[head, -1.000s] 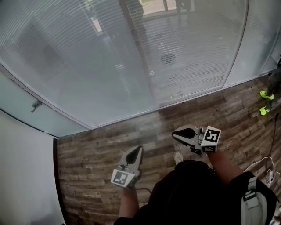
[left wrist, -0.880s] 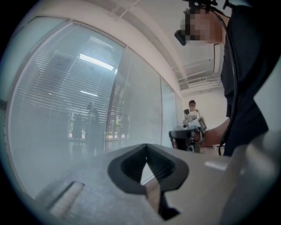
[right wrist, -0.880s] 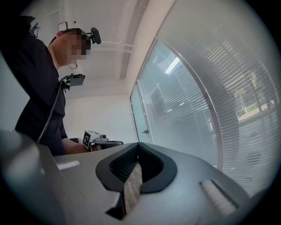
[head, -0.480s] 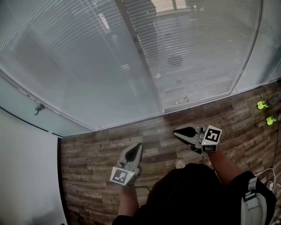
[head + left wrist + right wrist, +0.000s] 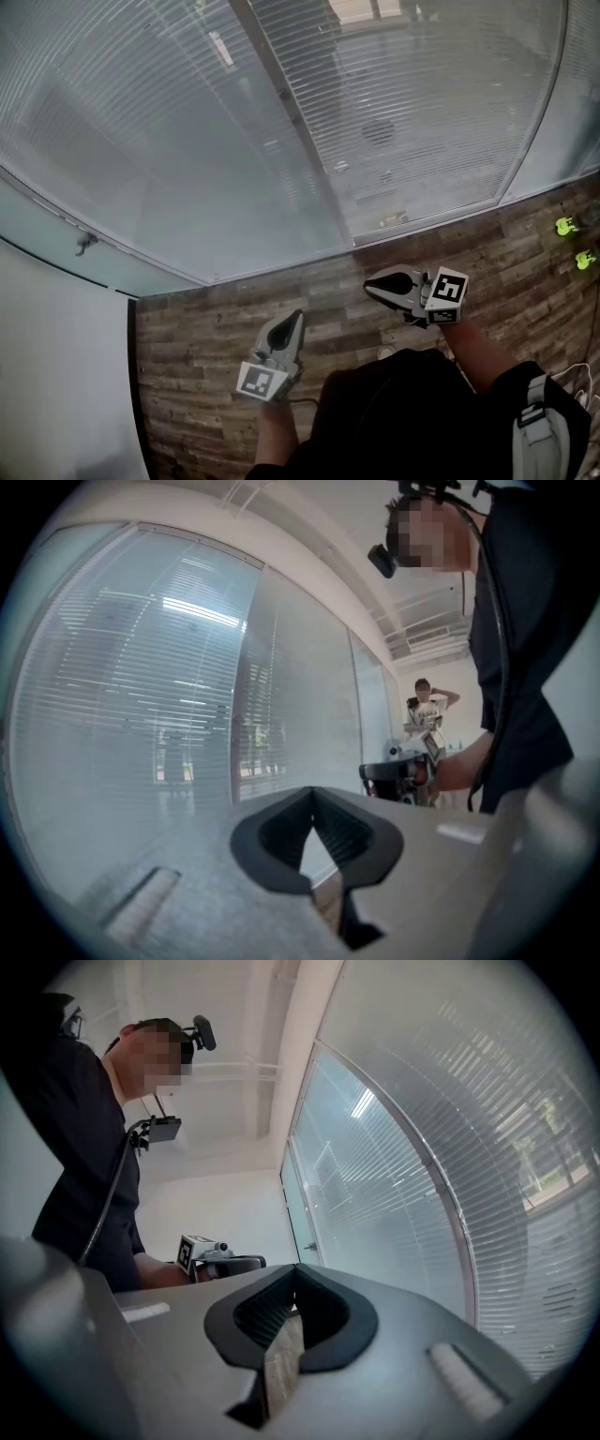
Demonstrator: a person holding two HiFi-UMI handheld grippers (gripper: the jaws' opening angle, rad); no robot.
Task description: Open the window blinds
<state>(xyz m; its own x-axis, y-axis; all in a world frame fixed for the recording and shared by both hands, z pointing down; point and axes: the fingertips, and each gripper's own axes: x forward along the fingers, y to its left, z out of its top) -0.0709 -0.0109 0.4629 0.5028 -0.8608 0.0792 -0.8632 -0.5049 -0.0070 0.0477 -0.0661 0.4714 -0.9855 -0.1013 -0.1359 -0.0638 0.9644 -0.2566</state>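
Both pairs of tongs are pressed together, tips meeting, with nothing pinched between them. The left tongs (image 5: 295, 319) are held out low over the wooden plank floor (image 5: 206, 328), pointing toward the glass. The right tongs (image 5: 372, 286) are held a little further forward and turned across, so their tip aims toward the left pair. The 2 are apart, not touching.

The window blinds (image 5: 178, 141) hang ahead of both tongs, well beyond their tips and out of contact. The slats run level and are lowered over every pane in view, down to the sill line where the floor starts. A slanting frame post (image 5: 291, 112) splits the panes just ahead of the gap between the 2 tongs. Left of the left tongs a plain pale wall (image 5: 56, 375) begins, with a small handle (image 5: 84, 244) on the narrow pane beside it. Far to the right of the right tongs, 2 bright green things (image 5: 566, 226) lie on the floor; what they are cannot be made out. In the left gripper view another person (image 5: 427, 705) stands beyond the right tongs
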